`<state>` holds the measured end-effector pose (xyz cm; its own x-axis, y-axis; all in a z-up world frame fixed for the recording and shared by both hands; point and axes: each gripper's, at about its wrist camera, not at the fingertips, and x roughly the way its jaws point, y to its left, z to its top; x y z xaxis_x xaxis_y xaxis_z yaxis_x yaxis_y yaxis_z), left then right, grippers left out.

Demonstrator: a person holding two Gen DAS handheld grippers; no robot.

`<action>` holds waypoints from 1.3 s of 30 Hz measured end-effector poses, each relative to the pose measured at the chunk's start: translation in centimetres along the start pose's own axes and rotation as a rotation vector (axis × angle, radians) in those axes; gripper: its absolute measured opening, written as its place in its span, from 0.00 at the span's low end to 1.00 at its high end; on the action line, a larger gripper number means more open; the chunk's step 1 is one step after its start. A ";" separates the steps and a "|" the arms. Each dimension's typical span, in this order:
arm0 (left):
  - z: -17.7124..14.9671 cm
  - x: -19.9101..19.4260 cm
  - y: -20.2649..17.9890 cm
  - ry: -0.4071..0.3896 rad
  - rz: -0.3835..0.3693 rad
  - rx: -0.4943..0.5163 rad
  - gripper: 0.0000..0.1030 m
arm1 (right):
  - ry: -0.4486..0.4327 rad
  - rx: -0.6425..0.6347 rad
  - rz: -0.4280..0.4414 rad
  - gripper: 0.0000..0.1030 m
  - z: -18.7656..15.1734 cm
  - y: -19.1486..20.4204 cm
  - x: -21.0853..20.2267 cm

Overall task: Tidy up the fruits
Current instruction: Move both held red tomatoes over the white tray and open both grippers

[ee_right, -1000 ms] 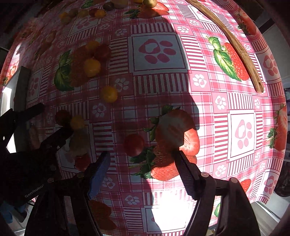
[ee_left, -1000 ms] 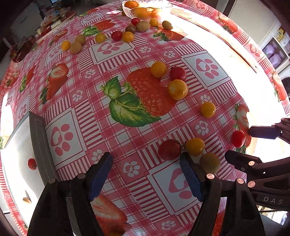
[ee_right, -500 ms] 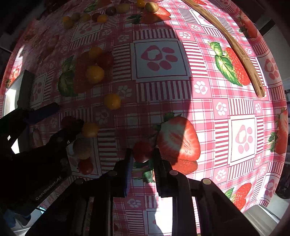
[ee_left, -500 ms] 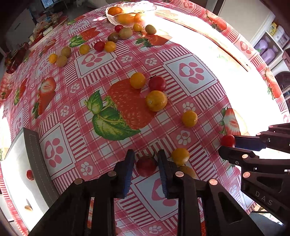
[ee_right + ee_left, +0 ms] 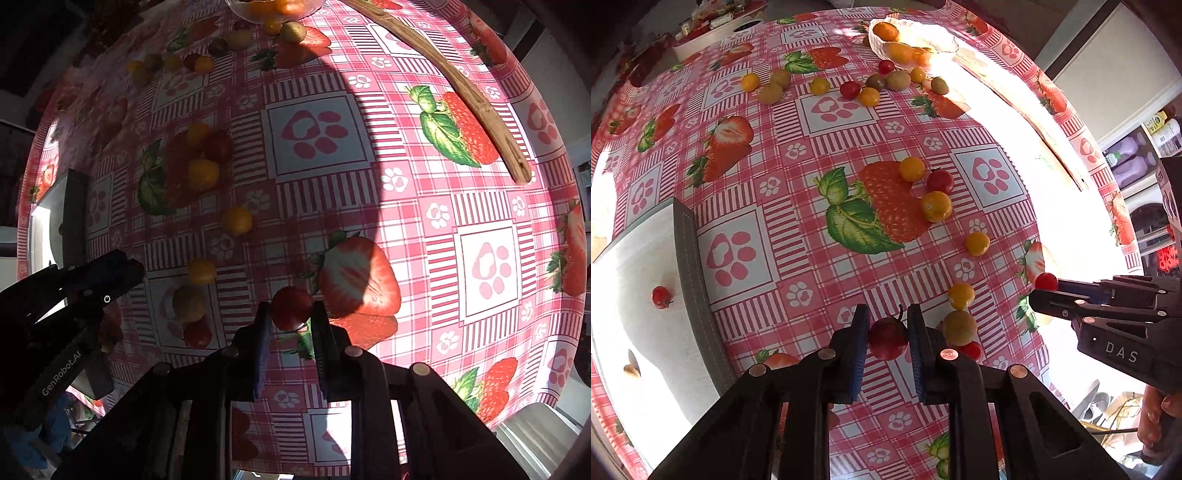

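A pink checked strawberry-print tablecloth (image 5: 820, 155) is strewn with cherry tomatoes. The left gripper (image 5: 886, 328) is clamped on a dark red tomato (image 5: 887, 339); the right gripper (image 5: 290, 314) on a red tomato (image 5: 291, 308).

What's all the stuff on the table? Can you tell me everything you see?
Tablecloth: one, pink checks with strawberries and paw prints, covers the table.
Glass bowl: one, clear, far end, orange fruit inside.
Loose tomatoes: many, yellow, red and greenish, scattered on the cloth.
White tray: one, grey edge, left side.
Tray tomato: one, red, on the tray.
Wooden stick: one, brown, right side.
Left gripper: one, black, jaws shut on a dark red tomato.
Right gripper: one, black, jaws shut on a red tomato.
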<state>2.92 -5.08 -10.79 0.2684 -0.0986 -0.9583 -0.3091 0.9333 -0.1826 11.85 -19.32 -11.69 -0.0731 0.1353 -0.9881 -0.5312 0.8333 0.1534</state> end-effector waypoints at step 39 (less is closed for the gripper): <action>-13.5 -4.6 24.6 -0.036 0.263 -0.501 0.22 | 0.063 -0.528 0.097 0.23 2.7 29.5 3.8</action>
<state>-18.24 13.71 -13.90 0.1524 0.1352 -0.9790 -0.7627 0.6460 -0.0295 -1.87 7.23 -10.89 -0.1852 0.1521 -0.9709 -0.8703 0.4335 0.2339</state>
